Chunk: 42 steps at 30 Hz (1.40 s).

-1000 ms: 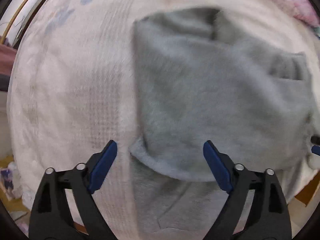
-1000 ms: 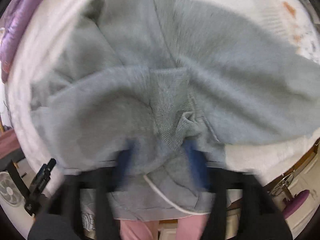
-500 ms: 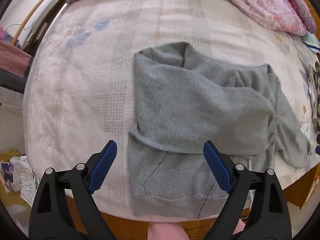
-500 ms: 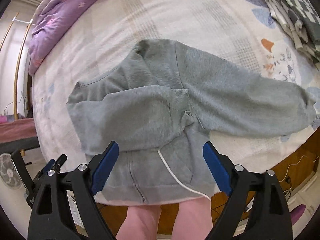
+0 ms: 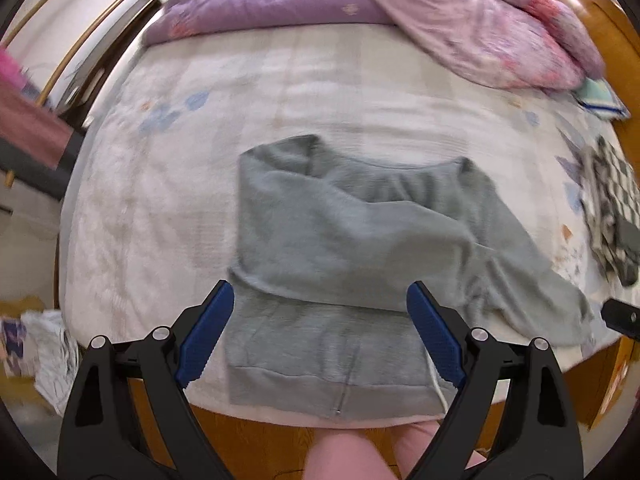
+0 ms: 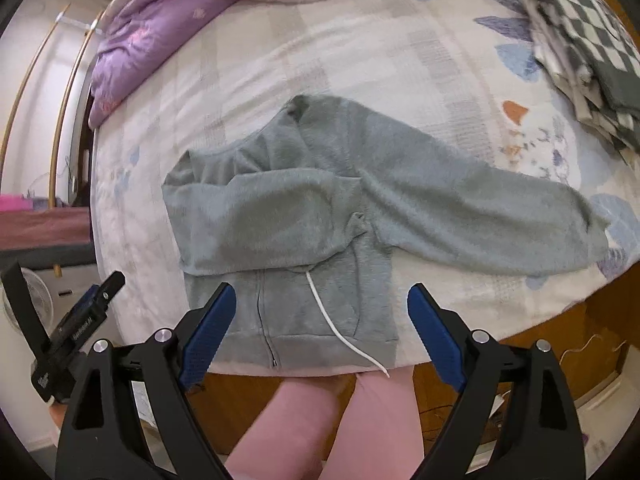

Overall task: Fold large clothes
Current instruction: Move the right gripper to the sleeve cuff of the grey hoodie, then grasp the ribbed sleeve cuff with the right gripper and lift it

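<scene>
Hoodie [image 6: 280, 220] on bed [image 6: 360, 60]: one sleeve folded across, other sleeve [image 6: 480, 216] still out; left gripper [image 5: 320, 334] and right gripper [image 6: 322, 334] both spread, empty.

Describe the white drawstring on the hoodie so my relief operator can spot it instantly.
Start at the bed and find the grey hoodie at its near edge. The drawstring emerges below the sleeve folded across the chest, then runs down over the hem beside the zipper. It is the only thin white line on the grey fabric.
</scene>
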Tool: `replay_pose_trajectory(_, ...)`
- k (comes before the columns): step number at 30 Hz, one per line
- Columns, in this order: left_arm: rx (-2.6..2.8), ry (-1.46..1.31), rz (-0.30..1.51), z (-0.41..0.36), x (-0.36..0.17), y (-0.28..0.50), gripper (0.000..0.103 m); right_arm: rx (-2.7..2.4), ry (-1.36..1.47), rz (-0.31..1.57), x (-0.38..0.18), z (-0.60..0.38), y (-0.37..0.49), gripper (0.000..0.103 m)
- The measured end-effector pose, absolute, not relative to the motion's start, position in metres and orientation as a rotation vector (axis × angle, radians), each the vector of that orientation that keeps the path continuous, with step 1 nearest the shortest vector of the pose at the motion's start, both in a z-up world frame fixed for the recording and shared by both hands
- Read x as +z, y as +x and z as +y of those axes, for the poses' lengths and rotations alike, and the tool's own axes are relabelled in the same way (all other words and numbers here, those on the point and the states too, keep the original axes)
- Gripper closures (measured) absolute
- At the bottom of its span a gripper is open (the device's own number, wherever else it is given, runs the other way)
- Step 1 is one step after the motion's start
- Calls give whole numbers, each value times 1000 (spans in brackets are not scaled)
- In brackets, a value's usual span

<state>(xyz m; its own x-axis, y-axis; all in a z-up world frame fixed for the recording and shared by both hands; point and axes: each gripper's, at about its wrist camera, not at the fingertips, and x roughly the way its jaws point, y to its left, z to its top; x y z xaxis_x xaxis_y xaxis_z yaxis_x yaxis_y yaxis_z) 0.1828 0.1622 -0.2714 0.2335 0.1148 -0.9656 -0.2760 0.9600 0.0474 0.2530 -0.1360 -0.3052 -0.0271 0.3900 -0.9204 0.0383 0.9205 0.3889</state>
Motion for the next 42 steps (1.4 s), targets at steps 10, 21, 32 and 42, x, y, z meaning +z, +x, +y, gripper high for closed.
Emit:
replay_pose_trajectory(10, -94, -73, 1318, 58, -290, 201, 15, -39, 605, 1480, -309, -245, 213, 19)
replay_pose_trajectory(21, -233, 22, 1379, -24, -333, 249, 29, -358, 839, 1420, -358, -383, 185, 17)
replay_pose_trajectory(32, -146, 45, 1539, -51, -457, 318, 98, -594, 1134, 1443, -515, -514, 191, 17)
replay_pose_trajectory(42, -82, 62, 1615, -67, -537, 332, 103, -653, 1126, 1540, -588, -519, 195, 53)
